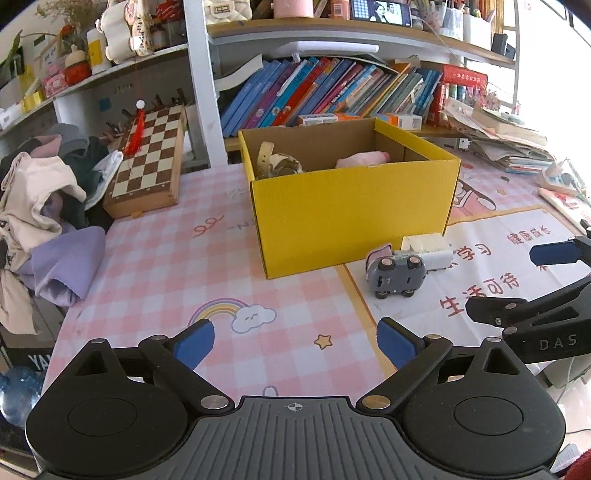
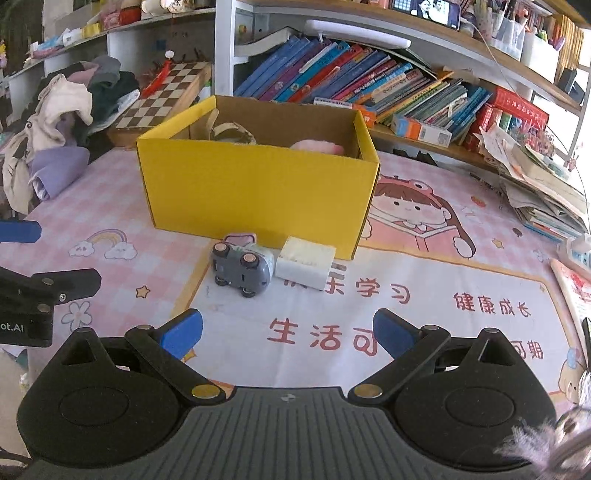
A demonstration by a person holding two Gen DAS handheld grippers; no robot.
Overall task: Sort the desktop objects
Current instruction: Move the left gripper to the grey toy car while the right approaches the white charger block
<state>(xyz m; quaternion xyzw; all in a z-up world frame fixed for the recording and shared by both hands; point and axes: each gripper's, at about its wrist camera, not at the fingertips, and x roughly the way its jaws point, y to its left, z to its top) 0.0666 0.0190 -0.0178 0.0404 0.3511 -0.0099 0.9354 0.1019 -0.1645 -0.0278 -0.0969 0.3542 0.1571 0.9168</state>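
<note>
Both tools gape; box hides contents.

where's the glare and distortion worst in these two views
Left wrist view: the right edge is blown out white by window light, the shelf bows in a fisheye curve, and the yellow box and toy car stay sharp. Right wrist view: glare washes out the upper right corner, and a blurred fuzzy thing sits at the lower right.

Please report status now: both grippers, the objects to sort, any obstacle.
Left gripper open, empty. Right gripper open, empty. Toy car and white block on mat before yellow box. Path clear.
</note>
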